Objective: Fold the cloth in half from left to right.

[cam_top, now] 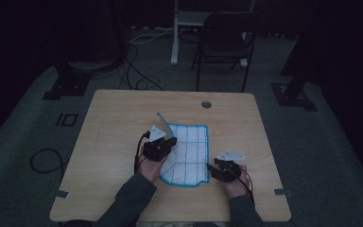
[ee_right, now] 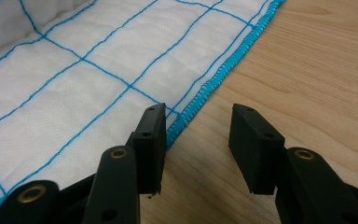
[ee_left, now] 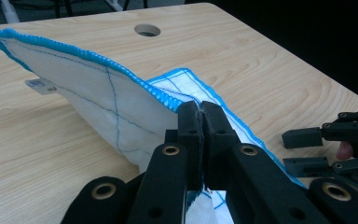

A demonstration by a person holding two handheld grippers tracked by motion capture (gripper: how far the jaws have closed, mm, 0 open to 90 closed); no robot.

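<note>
High view: a white cloth (cam_top: pixel 188 151) with a blue grid and blue stitched edging is seen lying near the middle of a light wooden table (cam_top: pixel 118 118), slightly toward the near side. Its left edge has been lifted off the tabletop, and a thin blue corner stands up at the far left of it. The left gripper (cam_top: pixel 166 145) is held at that raised left edge, with the person's hand and dark sleeve coming in from the near side. The right gripper (cam_top: pixel 216 169) is placed at the near right corner of the cloth, low over the table.

In the left gripper view, the two black jaws are seen pressed fully together on the blue hem of the cloth (ee_left: pixel 98 98), and the fabric is drawn up from the table into a tilted sheet that runs away to the far left. A round hole (ee_left: pixel 147 30) in the tabletop is visible beyond it. The right gripper (ee_left: pixel 307 150) is seen farther off at the right.

In the right gripper view, the jaws of the right gripper (ee_right: pixel 198 149) are held partly apart and nothing is gripped between them. One jaw stands just over the blue edge of the cloth (ee_right: pixel 74 88), the other over bare wood (ee_right: pixel 307 70).
</note>
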